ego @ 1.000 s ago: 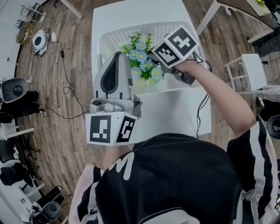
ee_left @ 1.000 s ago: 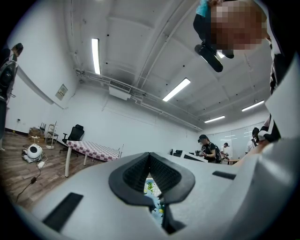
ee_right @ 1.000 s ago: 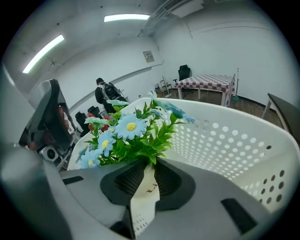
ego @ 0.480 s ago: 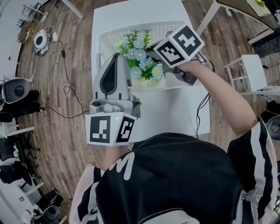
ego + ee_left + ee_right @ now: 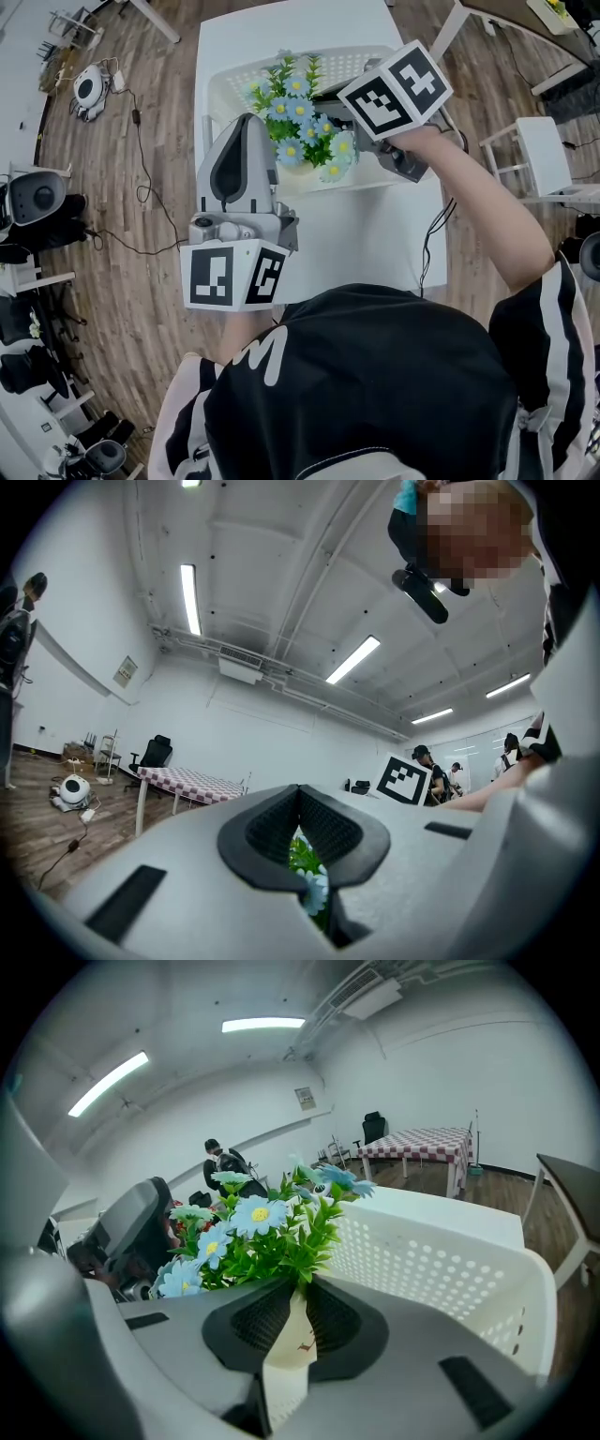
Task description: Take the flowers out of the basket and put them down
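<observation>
right tool: jaws clamped on the cream pot at the base of the flowers. The jaws have just been closing, with the pot between the pads. They are part-way open only because the pot fills the gap.
flowers: blue daisies with yellow centres in green leaves. They stand upright, directly above the right tool's jaws.
flowers, head view: the bunch sits over the near half of the basket, with the blooms above the rim.
pot vs basket: can't tell whether the pot's bottom is off the basket floor, since blooms and tool cover it from above.
basket: white with perforated walls, on the far part of the desk. In the right gripper view its wall runs just right of the flowers.
desk: white, rectangular, carrying the basket.
left tool: held about level, close to the person's body, at the near-left of the basket in the head view. It is apart from the flowers.
left tool jaws: tips together, nothing gripped. The flowers show only through the narrow slit behind the tips.
marker cubes: the right one is next to the blooms, the left one is by the person's chest.
person: black top with white stripes, bare right forearm reaching to the right tool.
room: wood floor with a cable along the left. A checked table and an office chair are at the back, with people standing in the background.
</observation>
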{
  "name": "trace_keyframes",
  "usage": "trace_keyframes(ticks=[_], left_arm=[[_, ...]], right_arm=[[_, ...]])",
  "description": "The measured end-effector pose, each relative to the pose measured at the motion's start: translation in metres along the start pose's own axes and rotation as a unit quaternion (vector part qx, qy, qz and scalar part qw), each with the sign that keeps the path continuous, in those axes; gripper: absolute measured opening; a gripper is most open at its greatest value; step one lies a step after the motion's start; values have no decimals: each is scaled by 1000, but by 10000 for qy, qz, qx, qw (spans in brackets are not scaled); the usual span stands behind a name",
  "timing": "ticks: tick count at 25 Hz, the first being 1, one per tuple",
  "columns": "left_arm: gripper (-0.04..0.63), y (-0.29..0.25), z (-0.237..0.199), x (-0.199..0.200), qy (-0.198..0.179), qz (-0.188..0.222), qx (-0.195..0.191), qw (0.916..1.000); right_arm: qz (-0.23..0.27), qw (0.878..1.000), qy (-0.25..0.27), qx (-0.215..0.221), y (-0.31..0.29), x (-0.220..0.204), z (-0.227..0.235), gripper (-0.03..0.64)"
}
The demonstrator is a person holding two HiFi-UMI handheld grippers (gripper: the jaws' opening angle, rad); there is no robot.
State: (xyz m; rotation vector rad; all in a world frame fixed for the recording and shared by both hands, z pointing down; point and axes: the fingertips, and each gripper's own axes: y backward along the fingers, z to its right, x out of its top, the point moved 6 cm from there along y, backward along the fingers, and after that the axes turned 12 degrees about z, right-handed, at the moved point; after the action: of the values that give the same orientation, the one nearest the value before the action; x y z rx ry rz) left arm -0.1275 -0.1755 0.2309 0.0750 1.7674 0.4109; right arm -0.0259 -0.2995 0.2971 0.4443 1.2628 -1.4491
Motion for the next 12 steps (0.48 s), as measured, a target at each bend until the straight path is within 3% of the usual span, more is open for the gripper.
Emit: trace_keyframes(ticks=[12], left_arm=[[3,-1,1,-2,-37,-66,109,9999]], right_arm=[[61,9998,-170,96,4,-5,1,54]])
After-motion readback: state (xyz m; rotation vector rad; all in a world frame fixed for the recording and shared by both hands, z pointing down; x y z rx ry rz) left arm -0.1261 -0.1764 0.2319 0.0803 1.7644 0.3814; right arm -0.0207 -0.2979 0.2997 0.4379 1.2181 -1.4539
